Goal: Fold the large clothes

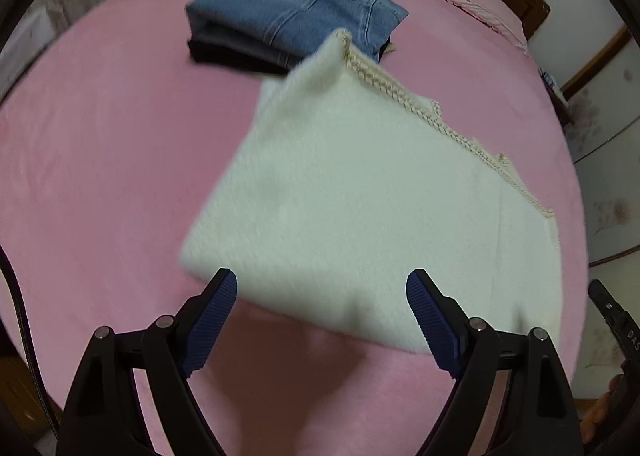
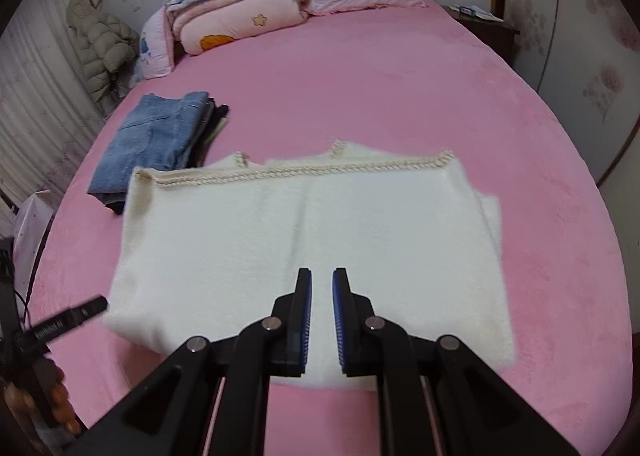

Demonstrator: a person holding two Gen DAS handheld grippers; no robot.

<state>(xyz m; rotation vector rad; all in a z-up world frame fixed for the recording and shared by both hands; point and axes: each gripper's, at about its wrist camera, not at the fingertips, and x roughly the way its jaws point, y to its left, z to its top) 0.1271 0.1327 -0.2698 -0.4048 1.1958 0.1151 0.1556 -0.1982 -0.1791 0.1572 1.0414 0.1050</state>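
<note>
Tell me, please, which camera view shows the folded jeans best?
The left wrist view: the folded jeans lie near the frame's centre, seams and stacked layers clear. The right wrist view shows them smaller, off to the left, beside the white sweater.

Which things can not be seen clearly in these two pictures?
- Dark clothes under the folded jeans: only edges show in both views, kind unknown.
- White sweater: blurred in the left wrist view; its near edge is hidden behind the right gripper in the right wrist view.
- Papers on the nightstand: too small to read.
</note>
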